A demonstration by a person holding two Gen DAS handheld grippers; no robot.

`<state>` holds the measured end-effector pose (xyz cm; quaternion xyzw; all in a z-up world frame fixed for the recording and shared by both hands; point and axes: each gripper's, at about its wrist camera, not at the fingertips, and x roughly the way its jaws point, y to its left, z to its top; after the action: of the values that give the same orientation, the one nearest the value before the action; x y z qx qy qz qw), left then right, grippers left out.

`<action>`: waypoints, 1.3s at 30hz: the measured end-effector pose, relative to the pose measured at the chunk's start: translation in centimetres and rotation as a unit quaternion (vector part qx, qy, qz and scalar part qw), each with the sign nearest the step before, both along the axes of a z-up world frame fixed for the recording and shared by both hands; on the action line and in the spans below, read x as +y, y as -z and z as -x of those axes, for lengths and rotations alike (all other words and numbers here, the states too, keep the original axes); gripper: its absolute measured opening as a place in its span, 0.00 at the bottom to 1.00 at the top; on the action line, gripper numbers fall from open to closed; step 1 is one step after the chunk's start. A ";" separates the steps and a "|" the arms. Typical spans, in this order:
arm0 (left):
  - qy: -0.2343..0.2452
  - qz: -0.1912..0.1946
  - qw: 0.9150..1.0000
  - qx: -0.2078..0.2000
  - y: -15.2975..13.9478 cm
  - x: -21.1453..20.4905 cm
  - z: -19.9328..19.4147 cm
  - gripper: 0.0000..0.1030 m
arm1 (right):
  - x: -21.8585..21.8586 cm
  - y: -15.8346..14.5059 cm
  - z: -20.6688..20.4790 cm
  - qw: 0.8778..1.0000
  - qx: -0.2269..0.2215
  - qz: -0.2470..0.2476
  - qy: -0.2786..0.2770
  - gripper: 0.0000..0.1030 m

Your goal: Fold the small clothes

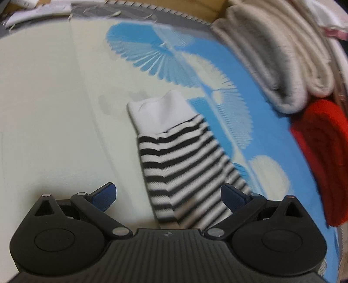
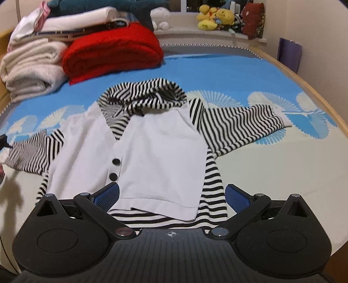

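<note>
A small hooded top [image 2: 156,148] lies face up on the bed, with a white buttoned front, a black-and-white striped hood [image 2: 143,95] and striped sleeves spread to both sides. My right gripper [image 2: 171,196] is open, hovering over the bottom hem. In the left wrist view one striped sleeve [image 1: 180,172] with a white cuff [image 1: 158,113] stretches away from me. My left gripper [image 1: 167,196] is open, its blue pads on either side of the sleeve's near part, not closed on it.
The bed cover [image 2: 228,71] is blue and cream with fan prints. A folded red knit [image 2: 113,52] and cream blankets [image 2: 30,65] are stacked at the back left. Plush toys [image 2: 215,17] sit on the far ledge. A wooden bed rim [image 2: 304,80] runs along the right.
</note>
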<state>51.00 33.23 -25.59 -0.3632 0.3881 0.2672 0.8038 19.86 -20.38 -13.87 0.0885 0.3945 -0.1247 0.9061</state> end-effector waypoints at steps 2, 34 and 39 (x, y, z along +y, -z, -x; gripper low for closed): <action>-0.031 -0.023 0.999 0.000 0.4 0.5 -0.8 0.88 | 0.3 0.5 -0.5 1.000 0.008 0.005 -0.004 0.99; 0.362 -0.065 0.910 -0.191 -14.4 -38.3 3.4 0.34 | -4.8 1.4 2.8 1.000 -0.009 0.015 0.026 0.99; 0.428 -0.064 0.900 -0.060 -6.0 -42.8 5.9 0.61 | -6.3 2.3 2.4 0.999 -0.001 0.014 0.040 0.99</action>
<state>45.08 -9.59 -19.61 -0.1253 0.4391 -0.1006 0.8840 17.48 -26.70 -16.22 0.0920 0.3877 -0.1661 0.9020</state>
